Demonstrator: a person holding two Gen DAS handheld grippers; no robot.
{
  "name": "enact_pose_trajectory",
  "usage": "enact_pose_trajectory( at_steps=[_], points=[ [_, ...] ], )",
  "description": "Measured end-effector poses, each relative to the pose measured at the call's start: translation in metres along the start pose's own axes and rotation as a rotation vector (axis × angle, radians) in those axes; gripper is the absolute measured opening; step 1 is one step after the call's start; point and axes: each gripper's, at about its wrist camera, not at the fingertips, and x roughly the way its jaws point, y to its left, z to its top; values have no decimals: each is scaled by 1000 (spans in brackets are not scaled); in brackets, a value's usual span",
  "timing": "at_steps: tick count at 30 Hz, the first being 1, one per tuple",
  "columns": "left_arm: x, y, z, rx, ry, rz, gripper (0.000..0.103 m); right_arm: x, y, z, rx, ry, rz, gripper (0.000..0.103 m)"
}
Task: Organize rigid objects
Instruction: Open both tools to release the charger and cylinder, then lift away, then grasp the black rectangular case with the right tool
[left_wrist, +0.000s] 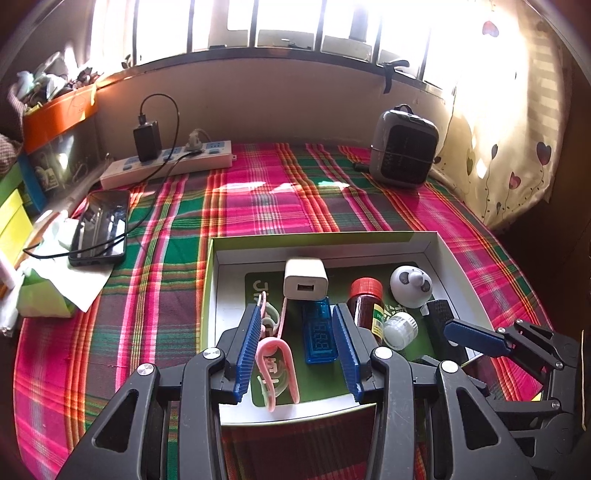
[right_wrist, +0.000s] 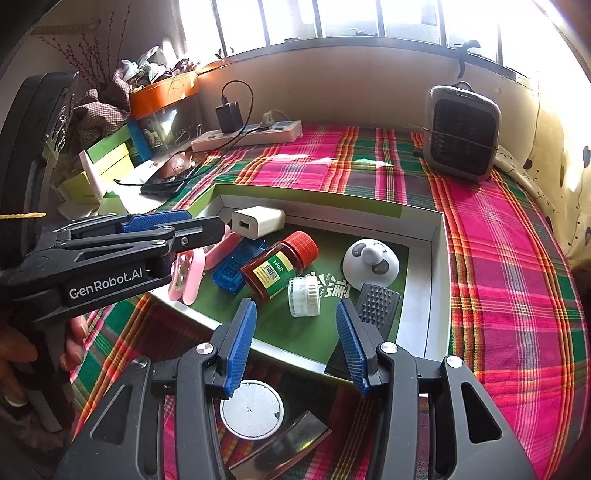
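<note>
**Both tongs apart over the box of small things**

The left tongs (left_wrist: 299, 343) stand apart and empty above the near left part of the shallow box (left_wrist: 436, 245), with the blue USB meter (left_wrist: 318, 332) and pink clips (left_wrist: 275, 365) seen between them. The right tongs (right_wrist: 295, 341) are also apart, holding nothing, over the box's near edge. Inside lie a white charger (right_wrist: 258, 220), a red-capped bottle (right_wrist: 279, 266), a small clear jar (right_wrist: 303, 296) and a white panda gadget (right_wrist: 371, 264). The box sits on the plaid-covered bench (left_wrist: 258, 199).

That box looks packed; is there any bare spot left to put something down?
Inside the box, only its left strip beside the pink clips is bare. The right half is crowded around the brown bottle and small white jar. Outside, the plaid cloth between box and power strip lies free.
</note>
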Motion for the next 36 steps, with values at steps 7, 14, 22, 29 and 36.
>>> enact_pose_trajectory(
  at_steps=[7, 14, 22, 29, 36],
  points=[
    [-23, 2, -8, -7, -37, -4, 40, -13, 1, -4, 15, -22, -4, 47],
    [-40, 0, -22, -17, -45, -25, 40, -32, 4, -12, 23, -41, -32, 47],
    [-55, 1, -39, -31, -51, -31, 39, -52, 1, -27, 55, -48, -79, 47],
    [-65, 9, -55, -66, -53, -58, 39, -66, -6, -43, 99, -49, -122, 47],
    [-65, 13, -71, -78, -28, -81, 39, -71, -13, -59, 138, -29, -161, 47]
  ],
)
